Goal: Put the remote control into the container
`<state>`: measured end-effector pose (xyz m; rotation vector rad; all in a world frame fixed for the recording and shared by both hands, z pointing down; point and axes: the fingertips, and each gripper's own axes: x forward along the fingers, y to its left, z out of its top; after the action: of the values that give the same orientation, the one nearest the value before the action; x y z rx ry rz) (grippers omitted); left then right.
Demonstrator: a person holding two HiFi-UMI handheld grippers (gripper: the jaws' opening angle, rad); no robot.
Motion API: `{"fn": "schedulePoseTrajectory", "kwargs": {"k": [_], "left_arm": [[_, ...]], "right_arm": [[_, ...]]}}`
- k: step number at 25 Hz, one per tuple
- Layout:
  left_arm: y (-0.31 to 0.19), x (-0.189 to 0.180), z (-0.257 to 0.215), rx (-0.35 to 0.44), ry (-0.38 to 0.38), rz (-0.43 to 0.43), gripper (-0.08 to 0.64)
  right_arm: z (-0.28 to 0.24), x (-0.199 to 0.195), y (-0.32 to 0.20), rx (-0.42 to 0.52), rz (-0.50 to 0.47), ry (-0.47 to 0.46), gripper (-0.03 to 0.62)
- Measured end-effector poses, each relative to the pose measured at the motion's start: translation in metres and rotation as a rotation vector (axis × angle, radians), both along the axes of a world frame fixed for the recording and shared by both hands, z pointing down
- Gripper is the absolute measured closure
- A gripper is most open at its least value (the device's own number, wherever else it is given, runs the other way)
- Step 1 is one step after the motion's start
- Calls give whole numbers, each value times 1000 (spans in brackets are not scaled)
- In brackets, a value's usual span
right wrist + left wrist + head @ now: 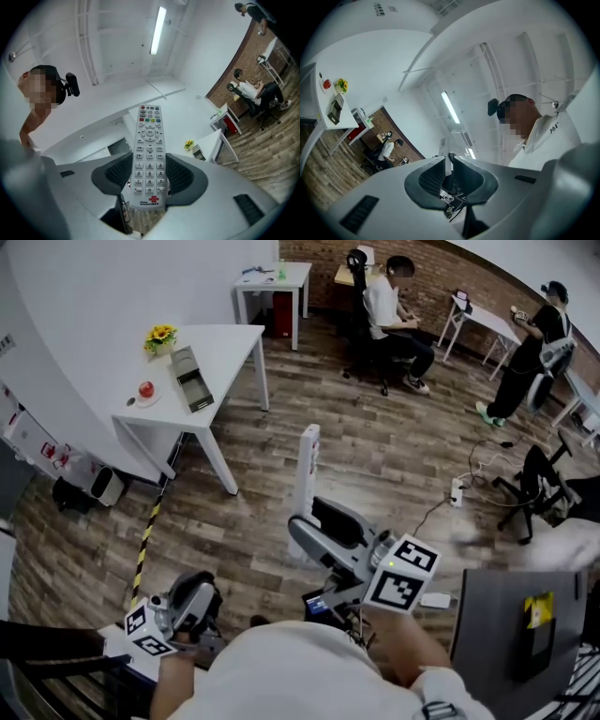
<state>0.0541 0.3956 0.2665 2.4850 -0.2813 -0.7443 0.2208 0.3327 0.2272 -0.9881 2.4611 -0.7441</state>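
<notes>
My right gripper (317, 524) is shut on a white remote control (306, 474), which stands upright above the wooden floor. In the right gripper view the remote control (149, 150) sits button side up between the pads, and my right gripper (149, 174) clamps its lower half. The container (190, 378), a narrow grey open box, lies on the white table (220, 343) at the far left, well away from both grippers. My left gripper (195, 600) hangs low at the bottom left. My left gripper (449, 163) points at the ceiling, its jaws together with nothing between them.
Yellow flowers (160, 336) and a red object on a saucer (145, 390) share the table with the container. A seated person (389, 310) and a standing person (530, 343) are at the back. A power strip (457, 491) lies on the floor, and a dark panel (516, 624) is at right.
</notes>
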Motion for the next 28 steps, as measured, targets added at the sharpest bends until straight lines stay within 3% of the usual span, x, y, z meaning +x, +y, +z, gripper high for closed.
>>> {"fn": "schedulePoseTrajectory", "kwargs": {"k": [28], "left_arm": [[-1,-8,-1,9,18,-1,502]], "right_arm": [[9,0,-3,-37,44,28,368]]}}
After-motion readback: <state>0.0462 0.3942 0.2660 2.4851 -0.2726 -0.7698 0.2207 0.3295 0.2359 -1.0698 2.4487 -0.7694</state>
